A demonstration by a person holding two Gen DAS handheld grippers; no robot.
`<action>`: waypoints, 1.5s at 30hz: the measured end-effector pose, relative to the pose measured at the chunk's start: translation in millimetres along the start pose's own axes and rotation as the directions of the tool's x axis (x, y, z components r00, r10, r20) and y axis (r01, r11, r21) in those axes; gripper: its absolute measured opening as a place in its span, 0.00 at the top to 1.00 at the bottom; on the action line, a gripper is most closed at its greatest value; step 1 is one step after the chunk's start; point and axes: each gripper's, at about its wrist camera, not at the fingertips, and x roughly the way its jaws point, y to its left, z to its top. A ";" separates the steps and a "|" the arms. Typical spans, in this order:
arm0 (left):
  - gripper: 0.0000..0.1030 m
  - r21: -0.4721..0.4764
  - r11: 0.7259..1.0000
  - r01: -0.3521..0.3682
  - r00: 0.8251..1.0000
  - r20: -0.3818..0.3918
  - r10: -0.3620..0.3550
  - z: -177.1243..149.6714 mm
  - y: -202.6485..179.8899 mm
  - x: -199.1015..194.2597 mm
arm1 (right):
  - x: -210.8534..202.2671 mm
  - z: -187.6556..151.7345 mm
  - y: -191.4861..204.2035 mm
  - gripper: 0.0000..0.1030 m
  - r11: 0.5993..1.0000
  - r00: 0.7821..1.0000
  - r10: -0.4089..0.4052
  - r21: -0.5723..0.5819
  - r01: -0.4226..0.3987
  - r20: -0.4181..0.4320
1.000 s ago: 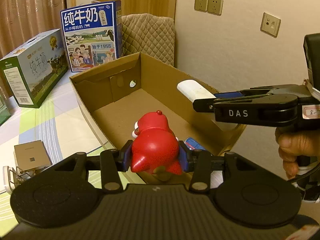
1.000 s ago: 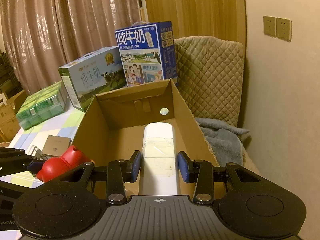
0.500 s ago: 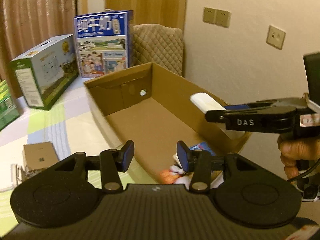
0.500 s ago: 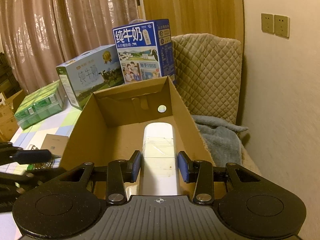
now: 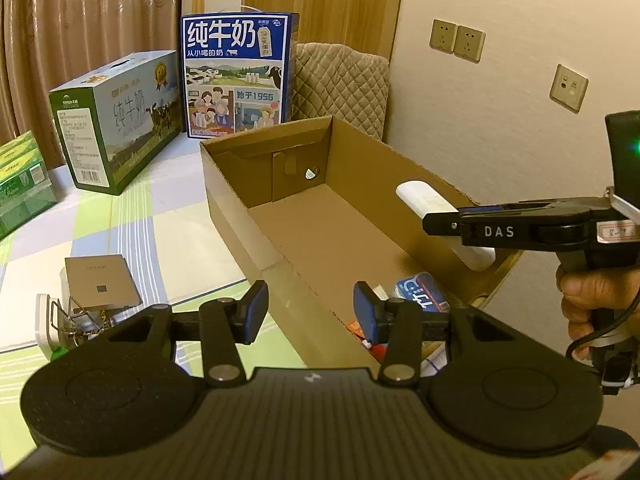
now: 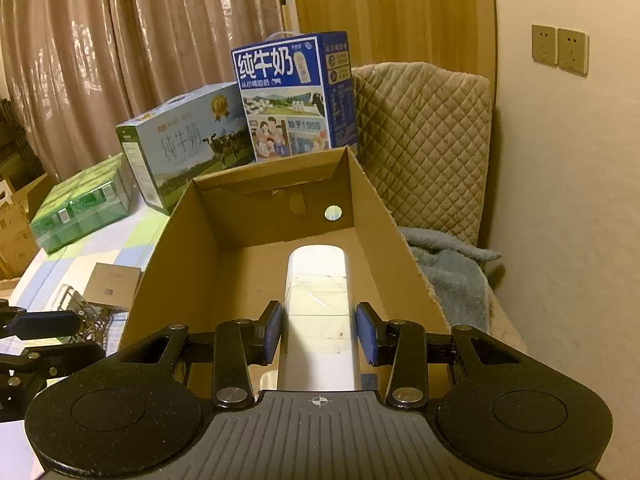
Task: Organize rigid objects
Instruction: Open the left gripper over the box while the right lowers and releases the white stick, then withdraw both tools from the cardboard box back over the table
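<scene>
An open cardboard box lies on the table. My left gripper is open and empty, above the box's near left wall. Behind its right finger, at the box's near end, lie a blue packet and bits of the red toy. My right gripper is shut on a white oblong bar and holds it over the inside of the box. The bar also shows in the left wrist view, held above the box's right wall.
Behind the box stand a blue milk carton, a green-white milk case and a green pack. A small tan box and a wire clip lie left of the box. A quilted chair with a grey towel is on the right.
My left gripper opened and let go of the red toy, which dropped into the near end of the box; the gripper then moved left and back. The right gripper still holds the white bar.
</scene>
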 end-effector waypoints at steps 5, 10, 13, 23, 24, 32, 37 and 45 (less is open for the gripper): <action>0.60 -0.014 1.000 -0.004 1.000 -0.001 0.004 -2.4 5.6 -0.8 | 4.9 -1.5 2.7 0.64 1.000 1.000 -0.005 0.004 0.005 -0.008; 0.60 -0.022 1.000 -0.010 1.000 0.000 0.010 -5.6 9.1 -3.9 | 2.8 -0.4 1.5 0.58 1.000 1.000 -0.004 0.026 0.004 0.020; 0.60 -0.031 0.999 -0.016 1.000 0.000 0.016 -8.4 12.6 -7.4 | -3.9 2.6 2.0 0.48 0.999 0.999 -0.017 0.040 0.016 0.041; 0.60 -0.074 0.996 -0.056 0.998 -0.001 0.056 -26.5 34.1 -37.9 | -44.1 7.5 20.7 0.48 0.998 0.995 -0.004 0.065 -0.002 0.102; 0.60 -0.081 0.995 -0.065 0.998 -0.001 0.065 -29.1 37.2 -42.7 | -49.1 7.1 24.9 0.48 0.998 0.994 0.001 0.065 -0.008 0.107; 0.60 -0.151 0.980 -0.128 0.992 0.001 0.130 -60.0 67.6 -86.4 | -84.8 -7.5 73.2 0.48 0.995 0.989 0.069 0.056 -0.077 0.132; 0.60 -0.191 0.964 -0.184 0.982 -0.002 0.187 -80.5 91.0 -115.3 | -97.8 -20.0 106.6 0.47 0.991 0.985 0.118 0.042 -0.124 0.123; 0.60 -0.239 0.934 -0.266 0.962 0.000 0.274 -101.0 126.6 -154.3 | -101.9 -39.1 149.4 0.47 0.984 0.980 0.178 0.008 -0.180 0.085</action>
